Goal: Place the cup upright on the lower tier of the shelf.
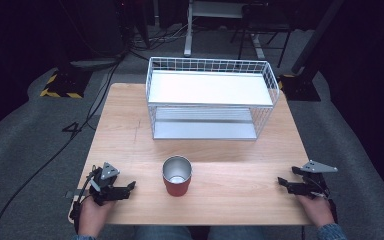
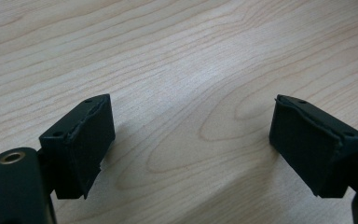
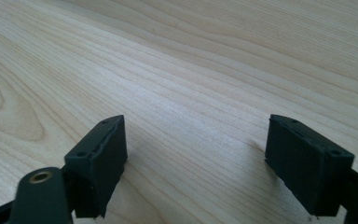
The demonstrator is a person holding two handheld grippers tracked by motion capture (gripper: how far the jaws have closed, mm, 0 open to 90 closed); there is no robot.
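Observation:
A red cup [image 1: 177,176] with a shiny metal inside stands upright near the front middle of the wooden table [image 1: 130,125]. My left gripper [image 1: 130,186] rests low on the table at the front left, pointing right toward the cup and a short way from it. Its jaws stand apart over bare wood in the left gripper view [image 2: 191,140], nothing between them. My right gripper [image 1: 281,182] lies at the front right, pointing left toward the cup. Its jaws are also spread over bare wood [image 3: 196,158].
A white wire rack [image 1: 211,97] with a flat white top shelf and a lower shelf stands at the back of the table, behind the cup. Cables and stand feet lie on the grey floor beyond the table.

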